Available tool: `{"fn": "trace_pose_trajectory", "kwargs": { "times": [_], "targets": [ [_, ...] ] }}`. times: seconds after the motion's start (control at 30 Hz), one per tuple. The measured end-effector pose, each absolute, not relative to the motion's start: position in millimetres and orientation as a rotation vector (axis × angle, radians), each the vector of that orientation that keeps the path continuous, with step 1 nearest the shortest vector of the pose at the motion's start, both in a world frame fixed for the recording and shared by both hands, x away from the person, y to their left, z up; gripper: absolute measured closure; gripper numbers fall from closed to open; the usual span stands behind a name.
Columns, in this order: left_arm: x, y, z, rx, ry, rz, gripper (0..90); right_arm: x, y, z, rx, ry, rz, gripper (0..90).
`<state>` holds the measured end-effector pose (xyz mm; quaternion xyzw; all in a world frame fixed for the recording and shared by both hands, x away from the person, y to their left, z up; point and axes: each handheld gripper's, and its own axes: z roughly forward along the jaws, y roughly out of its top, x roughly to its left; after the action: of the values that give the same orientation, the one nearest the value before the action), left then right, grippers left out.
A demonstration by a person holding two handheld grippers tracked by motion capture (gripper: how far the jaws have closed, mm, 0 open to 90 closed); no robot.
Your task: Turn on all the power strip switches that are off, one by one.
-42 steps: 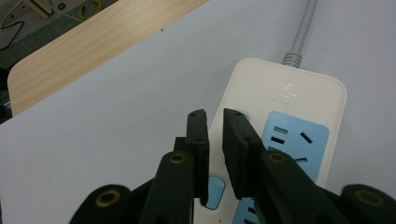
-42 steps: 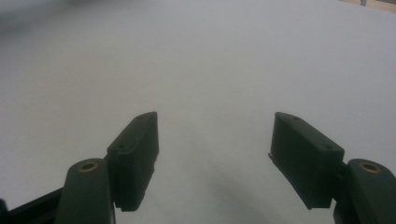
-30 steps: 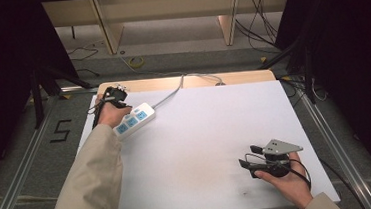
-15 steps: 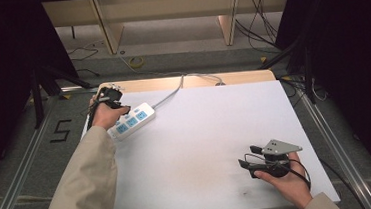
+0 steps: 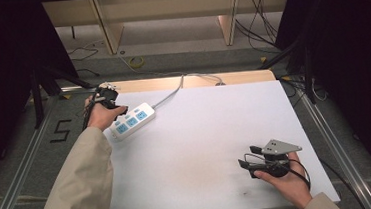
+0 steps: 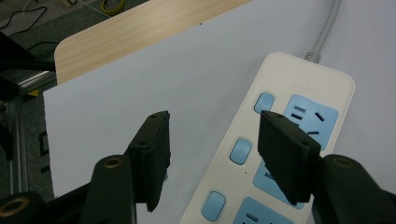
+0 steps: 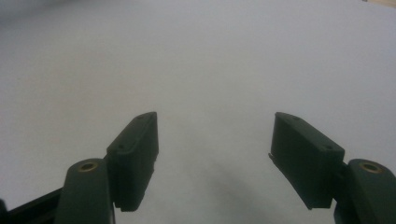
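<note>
Counter (image 5: 212,147): white sheet over a wood top, with a wood strip showing along the far edge in the high view.

Power strip (image 5: 129,122): white with blue sockets, lying flat on the counter at the far left corner. Its grey cord (image 5: 172,91) runs off over the far edge. The high view gives the strip's whole length and angle. The left gripper view gives close detail: power strip (image 6: 275,154) with blue sockets and a row of small blue buttons along one side, and the cord entering at the far end.

Left tool (image 5: 107,98): at the strip's left end, the hand covering most of it in the high view, so jaw state is unreadable there. Left gripper view settles it: left tool (image 6: 212,156) has its jaws spread wide, one over bare white sheet, the other over the strip's sockets. Can't tell whether either jaw touches.

Right tool (image 5: 246,164): near right of the counter, well apart from the strip, grey plate on top. Right gripper view: right tool (image 7: 212,163) has its jaws apart with nothing between them but plain white surface.
</note>
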<state>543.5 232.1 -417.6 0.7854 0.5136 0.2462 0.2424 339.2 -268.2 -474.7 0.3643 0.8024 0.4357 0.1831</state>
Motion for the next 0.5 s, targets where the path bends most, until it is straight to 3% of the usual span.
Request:
{"fn": "trace_pose_trajectory", "kwargs": {
  "times": [0.5],
  "targets": [
    [534, 247, -419, 2.142, 1.427, 0.669, 39.1, 339, -269, -474, 1.026, 2.259, 1.228, 32.9]
  ]
}}
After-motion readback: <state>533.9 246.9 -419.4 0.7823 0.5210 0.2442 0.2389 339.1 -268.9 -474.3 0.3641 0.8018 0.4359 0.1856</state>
